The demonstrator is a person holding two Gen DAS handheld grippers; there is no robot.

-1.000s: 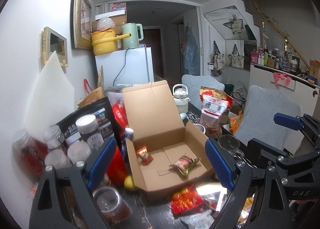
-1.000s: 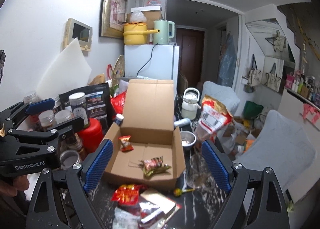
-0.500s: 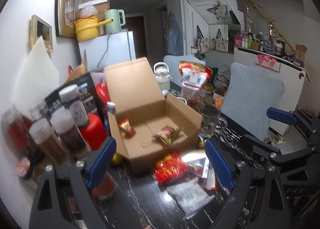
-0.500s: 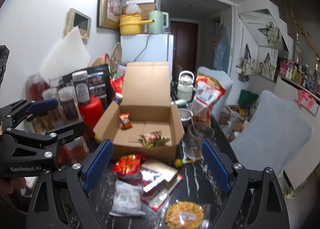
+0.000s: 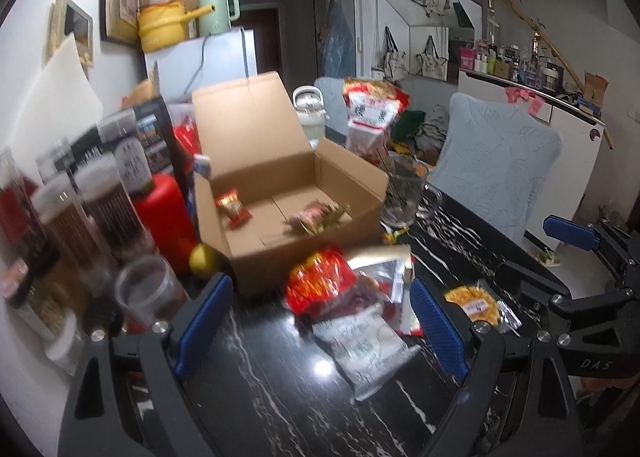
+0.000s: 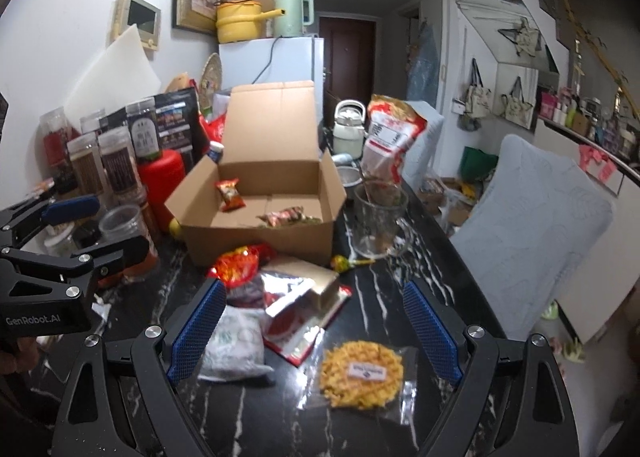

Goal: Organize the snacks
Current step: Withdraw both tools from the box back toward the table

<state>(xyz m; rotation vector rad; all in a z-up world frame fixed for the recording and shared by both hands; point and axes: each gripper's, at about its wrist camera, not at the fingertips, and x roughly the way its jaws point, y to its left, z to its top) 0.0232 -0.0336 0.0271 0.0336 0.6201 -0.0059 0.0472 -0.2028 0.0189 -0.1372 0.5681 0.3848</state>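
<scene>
Both grippers, L point(image 5: 320, 321) and R point(image 6: 312, 325), are held wide open, nothing between. Snack packets point(image 6: 280, 297) are seen on black table point(image 6: 420, 281) before cardboard box point(image 6: 260, 233). Round yellow cracker point(image 6: 362, 373) is shown fully in R view only.

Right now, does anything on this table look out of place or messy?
Yes. Only two snacks lie in the cardboard box; a loose heap of snack packets and a round yellow cracker pack sit on the black table in front.
</scene>
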